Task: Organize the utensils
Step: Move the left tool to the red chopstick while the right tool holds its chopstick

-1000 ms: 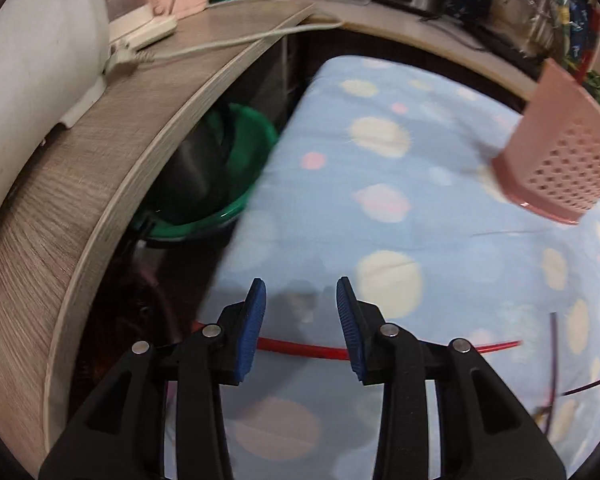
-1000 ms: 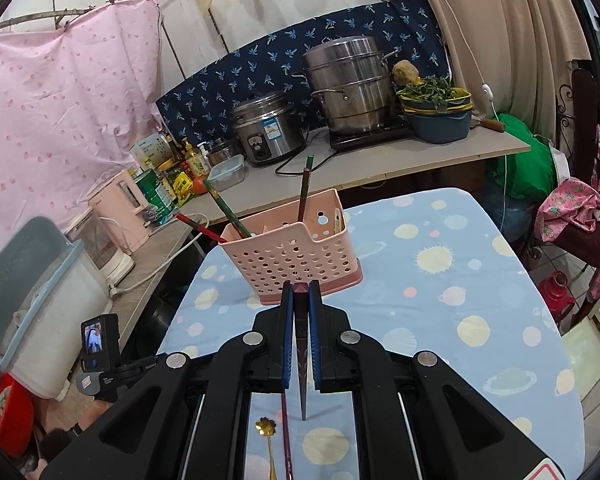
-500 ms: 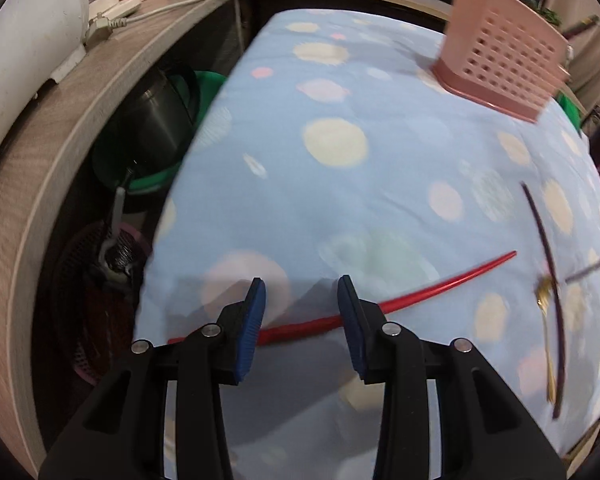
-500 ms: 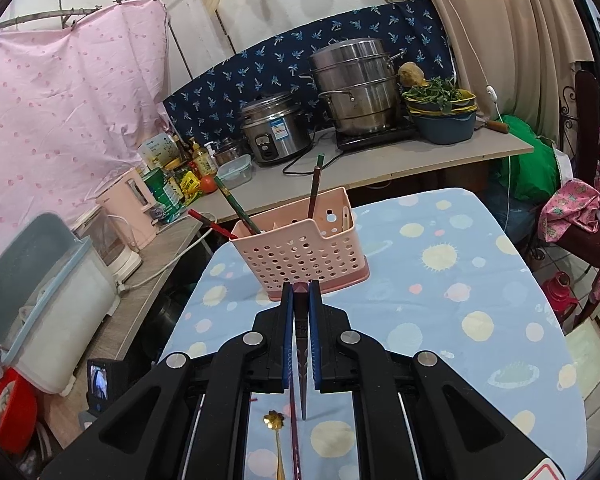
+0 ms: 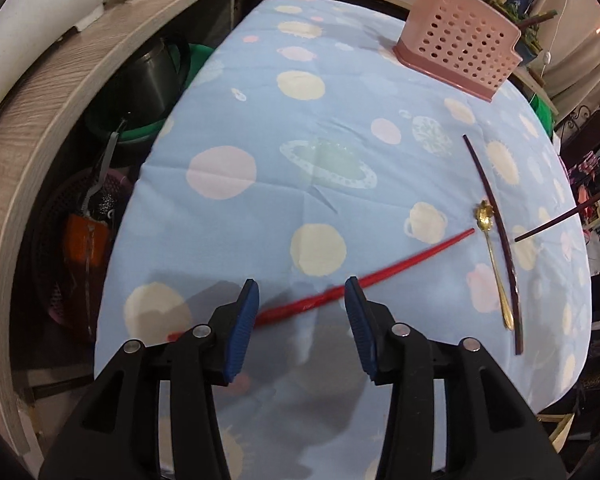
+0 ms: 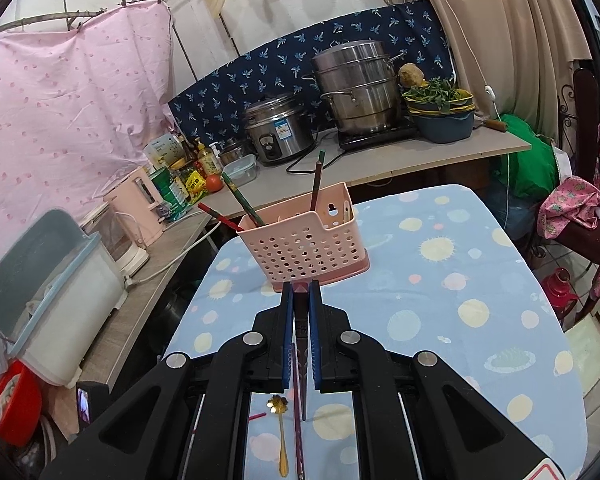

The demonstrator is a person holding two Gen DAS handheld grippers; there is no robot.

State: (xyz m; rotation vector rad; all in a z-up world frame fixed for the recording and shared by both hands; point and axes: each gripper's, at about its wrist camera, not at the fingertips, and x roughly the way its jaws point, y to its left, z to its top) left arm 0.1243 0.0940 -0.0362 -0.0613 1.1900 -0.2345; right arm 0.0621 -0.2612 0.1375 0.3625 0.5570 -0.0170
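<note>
While its ribbed blue jaws are opening, the left gripper straddles a slim red chopstick lying on the table's spotted blue cloth, pads not touching it. Right gripper: jaws clamped on a dark chopstick. Beyond stands a perforated pink plastic basket; a gold spoon lies beside another dark chopstick.

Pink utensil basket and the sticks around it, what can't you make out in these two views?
- Pink basket: its inside and the lower ends of the sticks in it are hidden by its wall in both views.
- Red chopstick: blurred in the left wrist view, near end behind the left gripper, jaws opening.
- Dark stick in the right gripper: mostly hidden by the jaws.
</note>
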